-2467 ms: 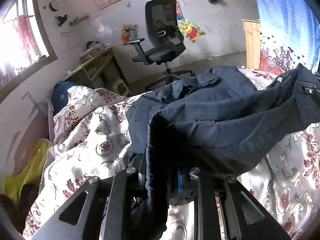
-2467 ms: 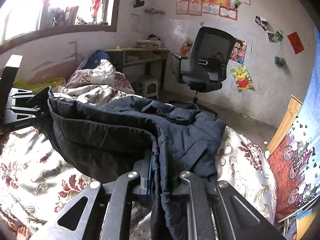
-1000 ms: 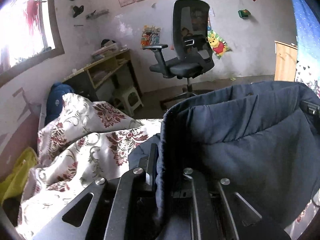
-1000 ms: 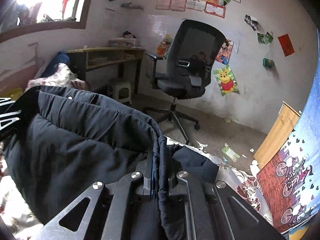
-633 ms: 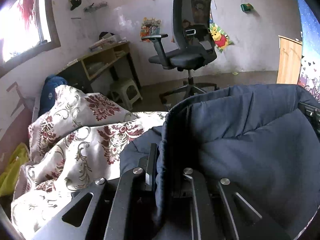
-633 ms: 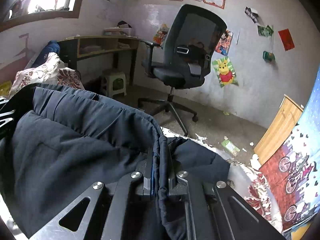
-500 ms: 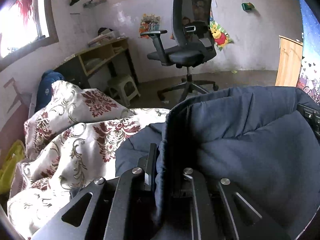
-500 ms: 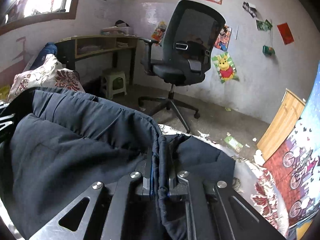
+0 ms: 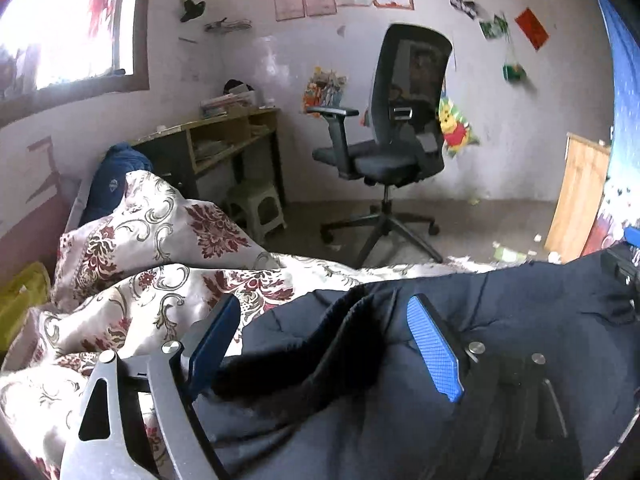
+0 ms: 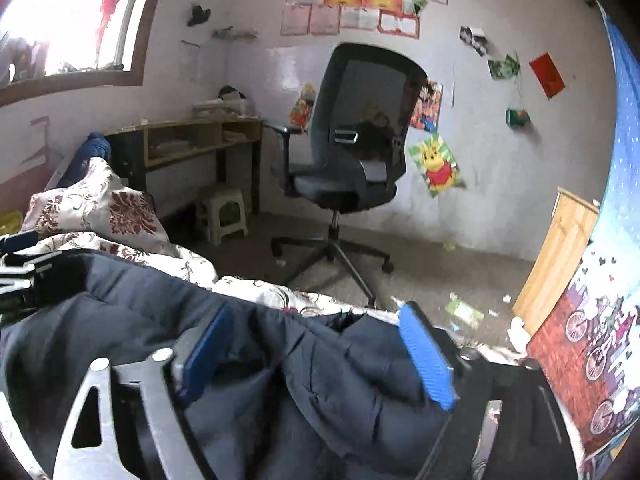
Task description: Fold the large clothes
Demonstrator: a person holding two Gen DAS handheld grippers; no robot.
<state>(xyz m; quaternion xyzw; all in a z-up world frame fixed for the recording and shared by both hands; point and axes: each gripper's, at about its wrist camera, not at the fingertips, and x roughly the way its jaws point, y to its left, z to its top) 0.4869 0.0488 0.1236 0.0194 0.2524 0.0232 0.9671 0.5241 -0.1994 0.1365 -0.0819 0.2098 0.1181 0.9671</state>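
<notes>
Both grippers released over dark padded jacket [image 9: 460,400]

Left gripper [image 9: 324,340] & right gripper [image 10: 316,344] jaws spread wide, fabric loose btwn pads; floral bedspread [image 9: 140,300] at 9 o'clock, office chair [image 10: 352,152] at 12.

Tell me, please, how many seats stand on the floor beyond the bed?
2. The black office chair stands mid-room by the wall; the small green stool sits to its left, tucked by the desk. Others may be hidden behind the jacket and bedding.
</notes>
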